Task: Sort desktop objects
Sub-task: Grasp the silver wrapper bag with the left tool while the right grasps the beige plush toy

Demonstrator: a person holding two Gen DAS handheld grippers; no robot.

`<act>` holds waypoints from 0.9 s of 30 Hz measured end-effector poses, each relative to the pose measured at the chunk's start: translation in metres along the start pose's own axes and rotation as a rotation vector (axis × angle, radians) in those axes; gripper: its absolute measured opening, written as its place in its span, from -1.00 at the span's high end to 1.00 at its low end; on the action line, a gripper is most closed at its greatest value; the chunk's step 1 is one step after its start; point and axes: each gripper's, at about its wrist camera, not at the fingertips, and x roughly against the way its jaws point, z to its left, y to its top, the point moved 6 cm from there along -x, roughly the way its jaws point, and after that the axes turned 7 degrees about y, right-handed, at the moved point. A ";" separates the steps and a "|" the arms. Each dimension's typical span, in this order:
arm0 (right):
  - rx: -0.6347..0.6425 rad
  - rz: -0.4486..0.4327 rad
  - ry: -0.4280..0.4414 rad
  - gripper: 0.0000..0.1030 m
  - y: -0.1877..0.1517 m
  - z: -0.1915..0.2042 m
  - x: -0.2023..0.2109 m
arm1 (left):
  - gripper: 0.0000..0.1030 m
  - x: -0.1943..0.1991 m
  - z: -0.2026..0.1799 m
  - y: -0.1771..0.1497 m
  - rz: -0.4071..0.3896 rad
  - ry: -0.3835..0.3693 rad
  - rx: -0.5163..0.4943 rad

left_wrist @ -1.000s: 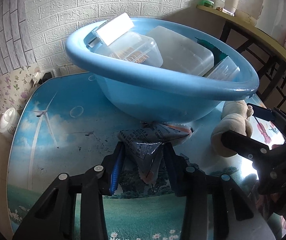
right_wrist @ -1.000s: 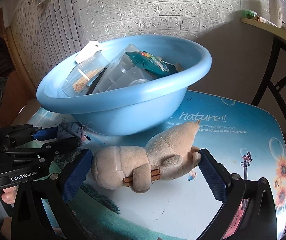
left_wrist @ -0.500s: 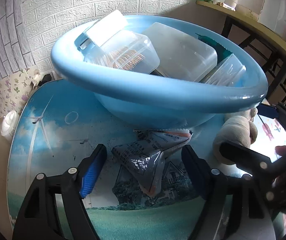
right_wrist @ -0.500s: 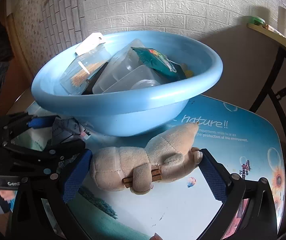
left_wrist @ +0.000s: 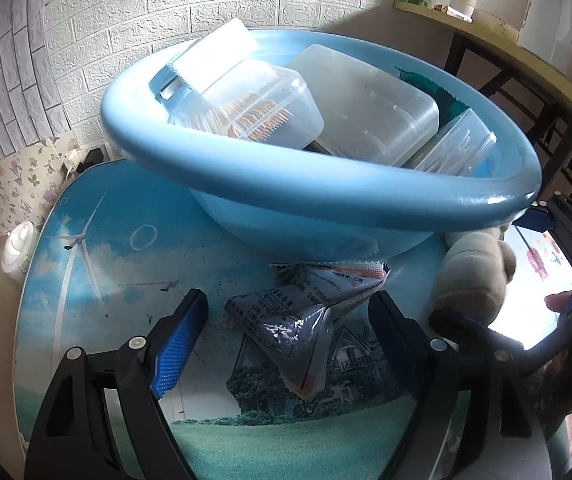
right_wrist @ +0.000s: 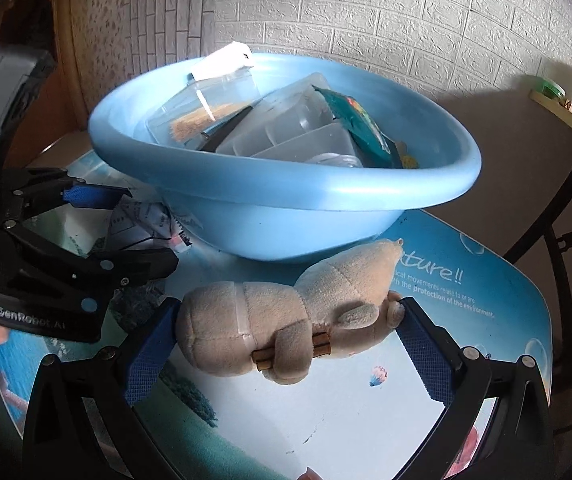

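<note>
Left wrist view, lower centre: left gripper (left_wrist: 286, 320) spread wide, released, its blue-padded fingers (left_wrist: 177, 344) on either side of a crumpled silvery-grey foil snack packet (left_wrist: 306, 316) lying on the round blue scenery-printed tabletop (left_wrist: 85, 280) — no pad touching it. Packet's far end tucked just under the near wall of the large light-blue plastic basin (left_wrist: 326, 200).

Only here, at the frame's left edge: a small white plastic jar (left_wrist: 15, 250) beyond the table rim, low against the floral wallpaper. Upper right: a yellow-edged side shelf (left_wrist: 526, 60) carrying a green lid and a pale cup.

Right wrist view, lower centre: right gripper (right_wrist: 286, 344) open wide, pads set at the two ends of a beige plush toy animal (right_wrist: 286, 320) lying on its side on the tabletop; contact looks light at both ends — real squeeze impossible to tell. Only here: the toy's full length, a small brown wooden stick under its paw, and the printed word "nature" on the table at centre right. Left gripper seen from the side at frame left, packet peeking between its fingers.

In the basin: a clear lidded plastic box of toothpicks (left_wrist: 253, 116) at upper left, a frosted rectangular plastic container (left_wrist: 366, 108) in the middle, a smaller clear box (left_wrist: 458, 148) at right, and a teal snack bag (right_wrist: 358, 124) leaning at the back.
</note>
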 end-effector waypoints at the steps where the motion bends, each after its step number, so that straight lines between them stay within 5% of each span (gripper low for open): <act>1: 0.007 0.017 -0.022 -0.99 0.000 0.001 -0.005 | -0.57 0.000 -0.001 0.000 0.000 0.000 -0.002; 2: 0.016 0.054 -0.062 -0.99 -0.001 0.001 -0.011 | -0.38 0.001 -0.002 0.001 -0.005 -0.004 -0.004; 6: -0.074 0.017 0.005 -0.88 0.004 -0.006 -0.010 | -0.05 0.006 0.002 -0.001 -0.013 -0.020 0.002; 12: -0.146 -0.024 0.068 -0.72 -0.004 -0.014 0.005 | 0.19 0.016 0.004 -0.003 -0.018 -0.038 0.033; 27: -0.183 -0.061 0.045 -0.72 -0.026 -0.023 0.039 | 0.34 0.058 -0.004 -0.041 -0.020 -0.028 0.029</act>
